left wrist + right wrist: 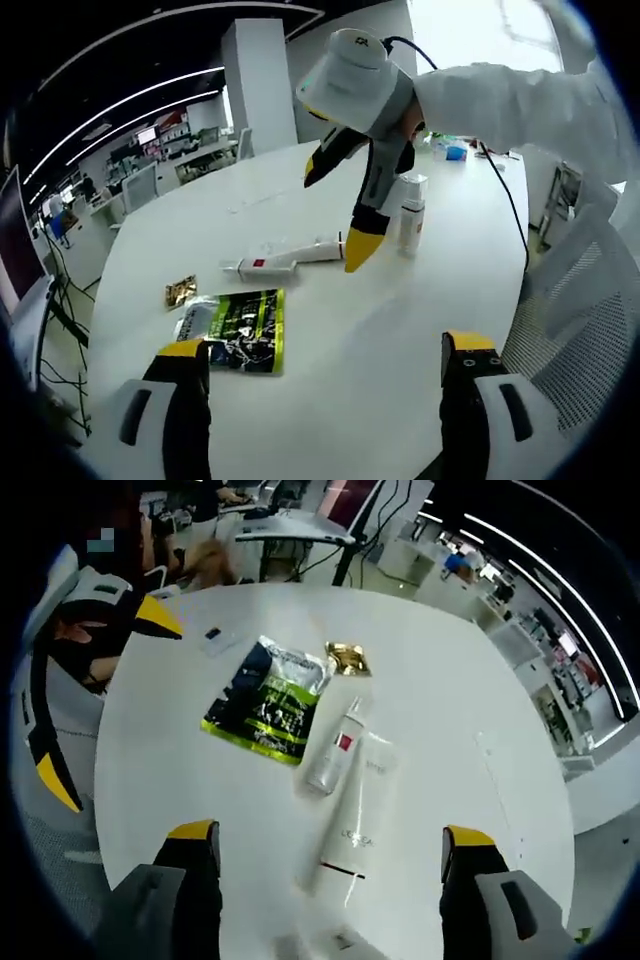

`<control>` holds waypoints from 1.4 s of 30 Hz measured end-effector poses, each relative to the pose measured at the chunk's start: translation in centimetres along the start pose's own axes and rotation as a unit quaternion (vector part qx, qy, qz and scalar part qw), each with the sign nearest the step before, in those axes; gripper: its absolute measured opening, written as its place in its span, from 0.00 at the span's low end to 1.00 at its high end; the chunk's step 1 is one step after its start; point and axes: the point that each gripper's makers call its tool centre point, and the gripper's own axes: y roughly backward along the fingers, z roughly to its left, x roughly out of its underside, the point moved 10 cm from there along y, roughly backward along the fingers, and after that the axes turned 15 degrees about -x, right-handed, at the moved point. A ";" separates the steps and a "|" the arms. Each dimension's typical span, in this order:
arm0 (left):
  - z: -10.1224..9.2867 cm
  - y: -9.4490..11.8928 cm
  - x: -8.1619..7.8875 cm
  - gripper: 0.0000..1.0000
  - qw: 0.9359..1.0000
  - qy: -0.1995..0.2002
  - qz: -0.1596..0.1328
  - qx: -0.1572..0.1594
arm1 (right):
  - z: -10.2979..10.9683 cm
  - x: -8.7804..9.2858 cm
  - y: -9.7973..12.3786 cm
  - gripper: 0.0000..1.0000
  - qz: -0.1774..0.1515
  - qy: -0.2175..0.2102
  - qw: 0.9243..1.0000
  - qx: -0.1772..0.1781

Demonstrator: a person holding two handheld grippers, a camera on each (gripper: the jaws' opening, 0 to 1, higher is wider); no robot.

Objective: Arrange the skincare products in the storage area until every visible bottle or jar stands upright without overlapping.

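Observation:
A white bottle with a red label (258, 265) (338, 748) lies flat on the white table (330, 400), and a white tube (318, 249) (357, 825) lies alongside it, touching it. A small white bottle (412, 215) stands upright just right of them. My right gripper (340, 210), held by a white-sleeved arm, hangs open above the tube's end, one yellow fingertip (362, 250) close to the table. In its own view the right gripper (330, 840) straddles the tube from above, apart from it. My left gripper (328, 350) (105, 695) is open and holds nothing, near the table's edge.
A green sachet (245, 330) (268, 708) and a small gold sachet (181, 291) (348, 659) lie flat near the bottle. A black cable (510, 200) runs across the table's far right. A mesh chair (580, 320) stands at the table's right edge. Small items (455, 152) sit far off.

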 end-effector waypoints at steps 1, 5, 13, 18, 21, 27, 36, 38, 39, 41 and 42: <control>0.0 0.0 0.0 0.91 1.000 0.000 0.000 0.000 | 0.1 0.1 -0.1 0.88 0.003 -0.003 1.000 -0.003; 0.0 0.0 0.0 0.91 1.000 0.002 -0.001 0.000 | -1.1 0.0 -1.0 0.84 0.014 -0.005 1.000 -0.007; 0.3 0.0 0.0 0.92 1.000 0.006 -0.001 0.000 | -1.8 0.5 -2.3 0.80 0.029 -0.021 0.999 -0.013; 0.1 -0.1 0.0 0.94 1.000 0.002 -0.003 0.004 | -2.5 0.5 -3.1 0.78 0.034 -0.032 0.999 -0.022; 0.1 -0.1 0.0 0.97 1.000 0.004 -0.005 0.007 | -2.9 0.5 -3.7 0.77 0.041 -0.035 0.998 -0.023; 0.1 -0.2 0.0 0.99 1.000 0.005 0.000 0.010 | -3.2 0.5 -4.3 0.72 0.045 -0.042 0.998 -0.026; 0.0 -0.2 0.1 0.99 1.000 0.007 0.005 0.015 | -4.2 0.8 -5.5 0.65 0.048 -0.073 0.995 -0.048; 0.0 -0.3 0.2 0.99 1.000 0.006 0.006 0.014 | -4.7 1.0 -5.8 0.65 0.049 -0.082 0.994 -0.054; 0.0 -0.3 0.2 0.99 1.000 0.007 0.006 0.015 | -4.8 1.0 -5.9 0.64 0.048 -0.085 0.994 -0.054; 0.0 -0.2 0.1 0.99 1.000 0.007 0.005 0.014 | -5.1 1.0 -5.9 0.62 0.049 -0.086 0.994 -0.055; 0.0 -0.2 0.1 0.99 1.000 0.007 0.005 0.013 | -5.1 1.1 -6.0 0.61 0.050 -0.085 0.994 -0.056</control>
